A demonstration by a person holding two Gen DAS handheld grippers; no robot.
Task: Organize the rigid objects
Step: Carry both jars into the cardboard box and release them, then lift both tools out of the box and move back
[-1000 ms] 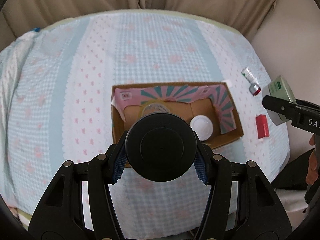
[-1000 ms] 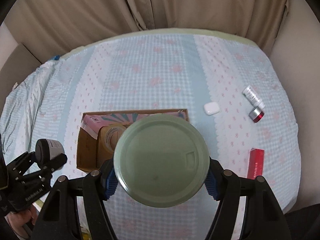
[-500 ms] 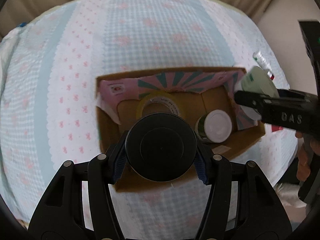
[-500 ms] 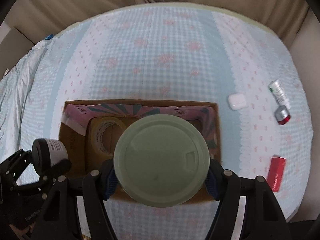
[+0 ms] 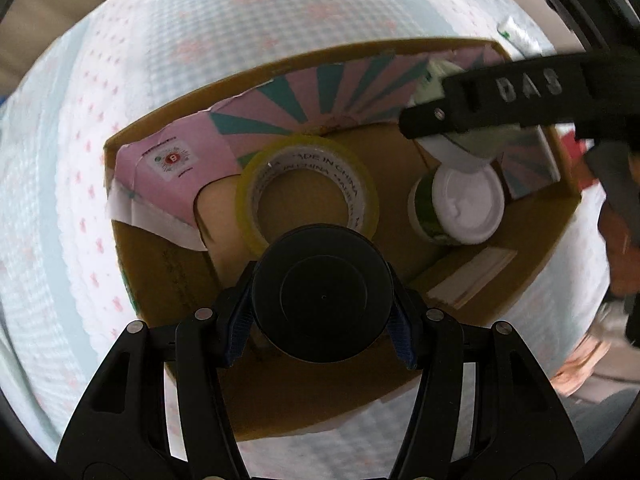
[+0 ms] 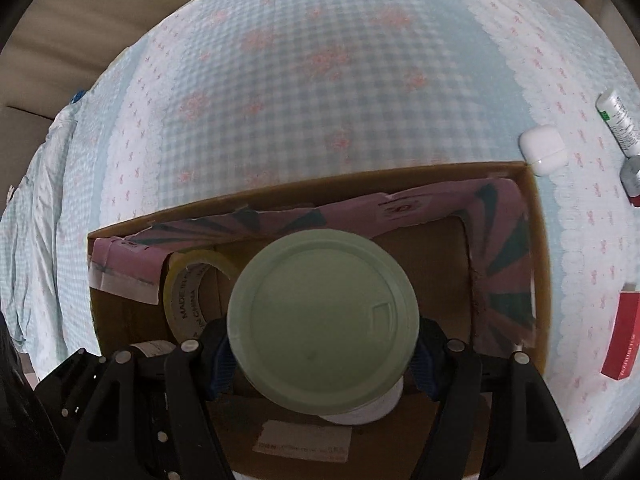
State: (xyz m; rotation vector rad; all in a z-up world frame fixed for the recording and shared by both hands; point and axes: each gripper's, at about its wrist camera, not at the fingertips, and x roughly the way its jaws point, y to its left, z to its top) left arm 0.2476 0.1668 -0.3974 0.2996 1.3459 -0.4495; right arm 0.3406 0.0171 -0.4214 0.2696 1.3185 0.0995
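Observation:
An open cardboard box (image 5: 132,272) (image 6: 538,240) with pink and teal flaps sits on the checked cloth. Inside lie a roll of clear tape (image 5: 308,184) (image 6: 188,292) and a white-lidded green jar (image 5: 460,204). My left gripper (image 5: 322,312) is shut on a round black-capped container (image 5: 322,300), low over the box's near left part. My right gripper (image 6: 320,340) is shut on a pale green-lidded jar (image 6: 322,320) held over the box's right half, just above the white-lidded jar. In the left wrist view the right gripper's black finger (image 5: 500,96) crosses the box's far right corner.
On the cloth right of the box lie a white earbud case (image 6: 542,150), a white tube (image 6: 618,120), a small silver and red item (image 6: 632,178) and a red packet (image 6: 622,336). A person's hand (image 5: 616,248) shows at right. Beige curtains hang behind the table.
Both grippers have come down and in over the box with their containers. The box now fills both views, and the right gripper has moved from beside the box to above its right half.

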